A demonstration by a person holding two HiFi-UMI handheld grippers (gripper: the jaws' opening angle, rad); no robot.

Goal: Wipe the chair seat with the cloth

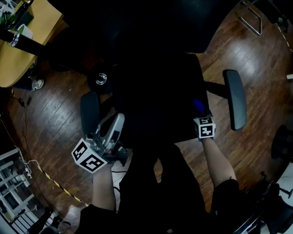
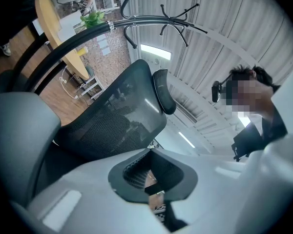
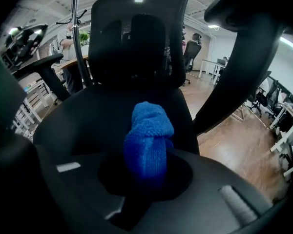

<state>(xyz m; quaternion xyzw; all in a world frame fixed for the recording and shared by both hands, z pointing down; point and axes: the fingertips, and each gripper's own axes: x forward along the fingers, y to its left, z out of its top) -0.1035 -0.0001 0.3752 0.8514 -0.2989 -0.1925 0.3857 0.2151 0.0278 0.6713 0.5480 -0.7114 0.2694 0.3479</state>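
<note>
Right tool: jaws clamped on the bunched blue terry cloth, which sticks out forward past the tips.

Black padded chair seat: lies directly ahead of and beneath the cloth. Cloth's long axis points toward the black backrest. Contact between cloth and seat can't be confirmed.

Left tool: jaws drawn together on nothing, off the seat's front-left corner beside the grey armrest, aimed upward.

Judgement: right side is nearer; the stroke probably runs front to back.

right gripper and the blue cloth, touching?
Touching. The right gripper view shows the right gripper with its jaws closed on the blue cloth, which stands bunched up between them.
</note>
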